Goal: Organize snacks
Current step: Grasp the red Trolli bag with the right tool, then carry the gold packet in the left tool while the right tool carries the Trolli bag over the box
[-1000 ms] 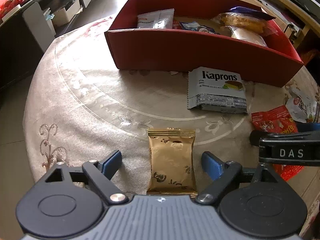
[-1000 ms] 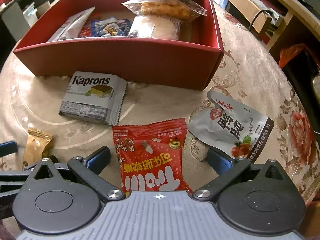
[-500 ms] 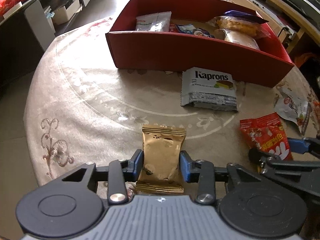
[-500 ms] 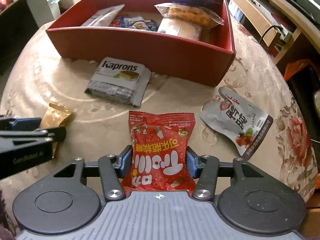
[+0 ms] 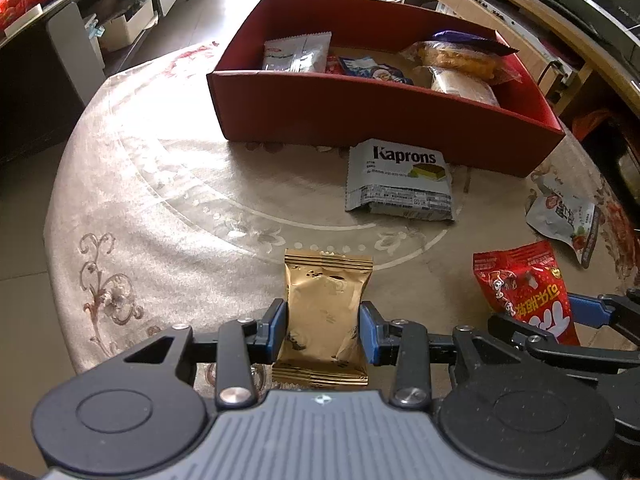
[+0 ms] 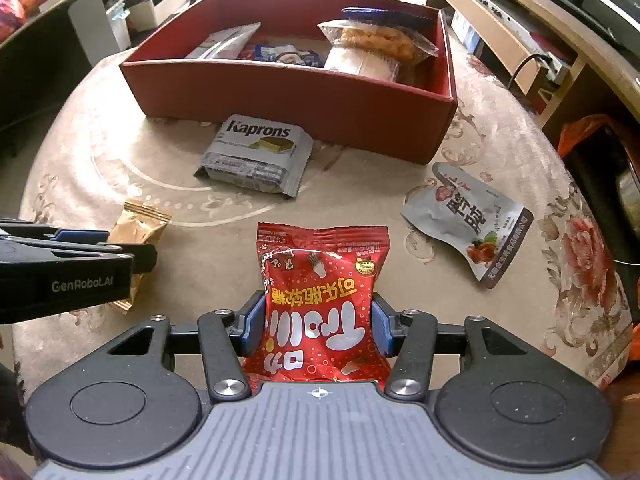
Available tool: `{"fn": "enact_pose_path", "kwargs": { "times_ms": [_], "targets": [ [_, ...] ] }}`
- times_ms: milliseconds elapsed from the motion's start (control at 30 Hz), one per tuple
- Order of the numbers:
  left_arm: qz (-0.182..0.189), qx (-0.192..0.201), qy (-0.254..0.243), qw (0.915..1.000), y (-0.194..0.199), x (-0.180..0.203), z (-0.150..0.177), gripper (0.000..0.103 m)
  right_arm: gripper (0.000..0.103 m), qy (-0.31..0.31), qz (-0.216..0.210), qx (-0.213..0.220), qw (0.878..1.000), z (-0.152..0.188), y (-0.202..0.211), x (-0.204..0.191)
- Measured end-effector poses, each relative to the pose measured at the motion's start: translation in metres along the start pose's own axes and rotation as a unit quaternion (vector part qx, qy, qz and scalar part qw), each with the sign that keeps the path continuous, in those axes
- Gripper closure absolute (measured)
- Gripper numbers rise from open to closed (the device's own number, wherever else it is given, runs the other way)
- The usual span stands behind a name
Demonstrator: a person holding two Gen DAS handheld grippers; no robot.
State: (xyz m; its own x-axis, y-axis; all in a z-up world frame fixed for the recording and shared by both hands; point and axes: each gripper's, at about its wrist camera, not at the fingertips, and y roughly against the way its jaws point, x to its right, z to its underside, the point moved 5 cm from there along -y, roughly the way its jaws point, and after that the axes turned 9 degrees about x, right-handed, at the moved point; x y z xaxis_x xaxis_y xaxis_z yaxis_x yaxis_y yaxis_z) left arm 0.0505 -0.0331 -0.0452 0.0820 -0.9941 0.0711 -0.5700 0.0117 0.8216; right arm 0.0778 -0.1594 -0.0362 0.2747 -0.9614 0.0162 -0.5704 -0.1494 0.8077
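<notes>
Since earlier frame, both grippers closed on packets, red box (image 5: 384, 120) seen farther off. Gold packet (image 5: 324, 316) clamped by left gripper (image 5: 323, 330), lower centre; bottom edge hidden behind body. Red packet (image 6: 320, 304) clamped by right gripper (image 6: 318, 326); lower part hidden. Kaprons pack (image 6: 258, 156) lying below box; grey pouch (image 5: 564, 220) cut off at right.

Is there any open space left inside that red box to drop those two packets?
Yes: the red box shows bare floor at its front middle, between the white packet and the bread packs. Its right end is piled up. Outside, the tablecloth left of the Kaprons pack is bare.
</notes>
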Motion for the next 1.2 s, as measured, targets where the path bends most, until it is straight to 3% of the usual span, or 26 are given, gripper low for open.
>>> {"fn": "enact_pose_path", "kwargs": {
  "times_ms": [1200],
  "targets": [
    [0.011,0.078,-0.016,0.9968,0.03,0.018,-0.028,0.063,0.043,-0.031,-0.021,0.059,0.998,-0.019,0.026,-0.007]
  ]
}}
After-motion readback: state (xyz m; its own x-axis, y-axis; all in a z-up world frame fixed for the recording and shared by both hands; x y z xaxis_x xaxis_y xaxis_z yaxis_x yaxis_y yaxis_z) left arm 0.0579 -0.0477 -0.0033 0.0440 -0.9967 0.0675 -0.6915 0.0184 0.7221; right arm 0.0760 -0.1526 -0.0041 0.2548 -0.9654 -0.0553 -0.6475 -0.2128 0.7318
